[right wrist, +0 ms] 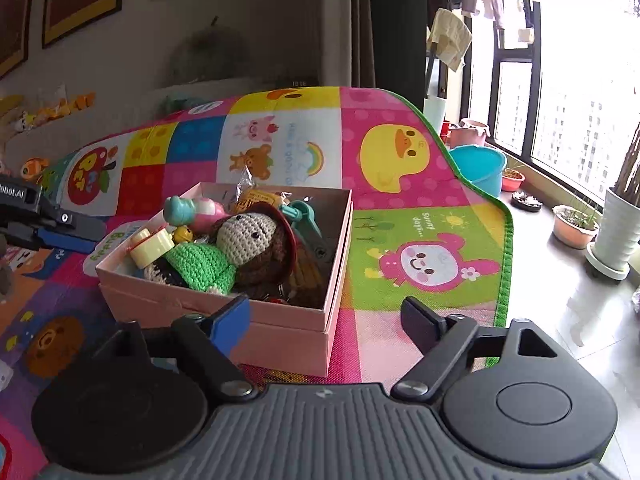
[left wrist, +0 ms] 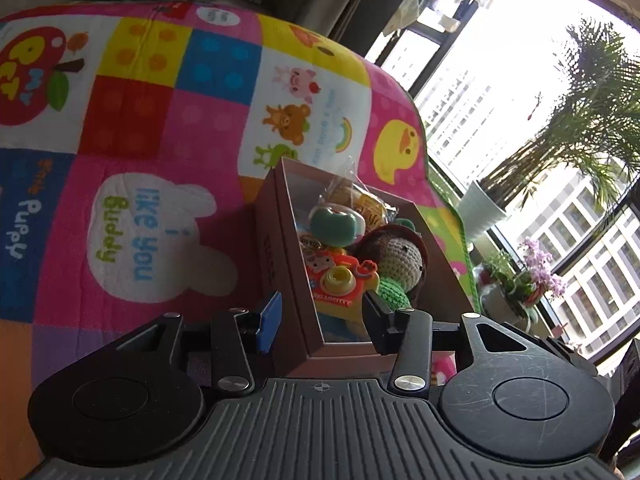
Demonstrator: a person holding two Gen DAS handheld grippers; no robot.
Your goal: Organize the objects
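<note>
The crocheted doll (right wrist: 240,248) covers the toys beneath it in the pink box (right wrist: 280,332). The left claw (right wrist: 60,228) is cut off by the left edge. Small print on the play mat (right wrist: 400,220) is unreadable.

Open pink box (right wrist: 280,332) on mat, crochet doll (right wrist: 240,240) inside (among toys)

Matt cardboard box (right wrist: 280,322) (crocheted yarn doll (right wrist: 240,240) inside)

"like you Buddy" and "Puppy" on play mat (left wrist: 168,184), "HELLO KITTY" on orange toy camera (left wrist: 340,280)
</note>
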